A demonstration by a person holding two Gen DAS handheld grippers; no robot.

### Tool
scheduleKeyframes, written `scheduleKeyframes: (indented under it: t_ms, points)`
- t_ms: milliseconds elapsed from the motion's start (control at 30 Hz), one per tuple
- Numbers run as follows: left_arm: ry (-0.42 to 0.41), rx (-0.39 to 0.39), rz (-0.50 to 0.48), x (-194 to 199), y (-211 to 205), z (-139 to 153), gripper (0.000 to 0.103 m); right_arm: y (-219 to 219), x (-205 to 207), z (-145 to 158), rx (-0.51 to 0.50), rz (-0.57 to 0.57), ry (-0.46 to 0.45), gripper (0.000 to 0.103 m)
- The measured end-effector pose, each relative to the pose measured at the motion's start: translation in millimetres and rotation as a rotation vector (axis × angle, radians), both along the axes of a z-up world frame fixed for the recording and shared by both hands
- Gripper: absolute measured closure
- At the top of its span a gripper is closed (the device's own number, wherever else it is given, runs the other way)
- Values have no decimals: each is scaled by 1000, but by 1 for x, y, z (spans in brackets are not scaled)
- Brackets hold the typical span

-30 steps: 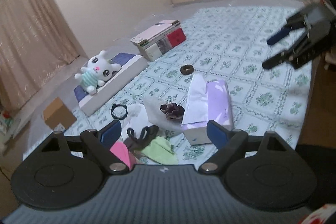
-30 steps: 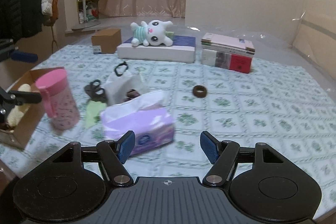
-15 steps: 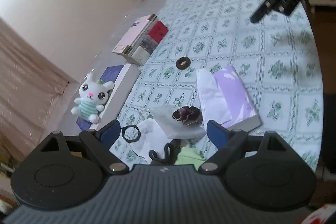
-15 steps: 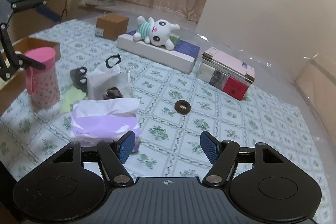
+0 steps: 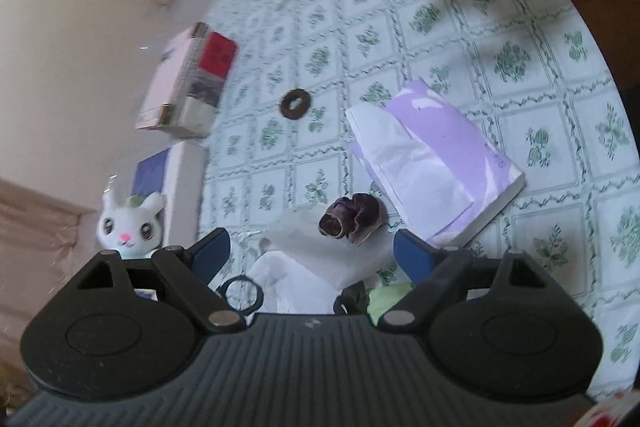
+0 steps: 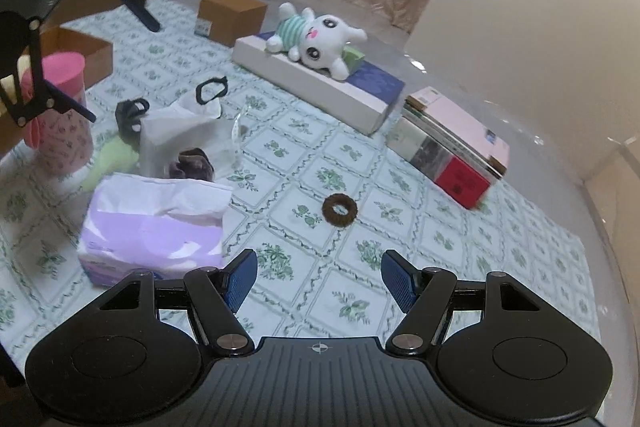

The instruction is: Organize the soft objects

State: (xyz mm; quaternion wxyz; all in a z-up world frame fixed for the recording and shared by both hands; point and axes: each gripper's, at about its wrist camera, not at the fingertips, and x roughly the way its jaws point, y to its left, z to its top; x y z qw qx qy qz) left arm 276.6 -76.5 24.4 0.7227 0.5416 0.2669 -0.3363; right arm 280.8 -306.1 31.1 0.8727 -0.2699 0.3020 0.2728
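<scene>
The left gripper [image 5: 311, 251] hangs over the dark purple scrunchie [image 5: 351, 221], which lies on a white plastic bag [image 5: 320, 259] beside the purple tissue pack [image 5: 432, 163]. Its fingers are open and empty; the right gripper [image 6: 317, 277] is open too. Probably the approach step: next, lower and close on the scrunchie.

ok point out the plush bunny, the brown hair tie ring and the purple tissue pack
plush bunny [image 6: 320, 39], right wrist view, on its white face
brown hair tie ring [image 6: 339, 210], right wrist view, on the ring's fuzzy band
purple tissue pack [image 5: 460, 147], left wrist view, on its purple top face
</scene>
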Motion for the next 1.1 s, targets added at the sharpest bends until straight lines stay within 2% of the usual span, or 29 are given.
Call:
scheduleKeyframes:
  t_ms: [300, 500, 767, 867, 933, 1100]
  points:
    - [134, 97, -122, 56, -13, -33, 17, 12, 63, -26, -60, 86, 57, 34]
    - [244, 160, -176, 85, -21, -59, 30, 11, 101, -40, -24, 61, 114, 34]
    - [365, 167, -195, 110, -30, -89, 32, 6, 138, -60, 2, 14, 194, 34]
    - [405, 174, -185, 117, -31, -97, 39, 5, 145, -65, 9, 5, 208, 34]
    - [435, 187, -181, 121, -32, -102, 49, 4, 150, -69, 17, -5, 218, 35]
    - [464, 164, -149, 129, -32, -105, 58, 2, 162, -75, 38, -30, 239, 35]
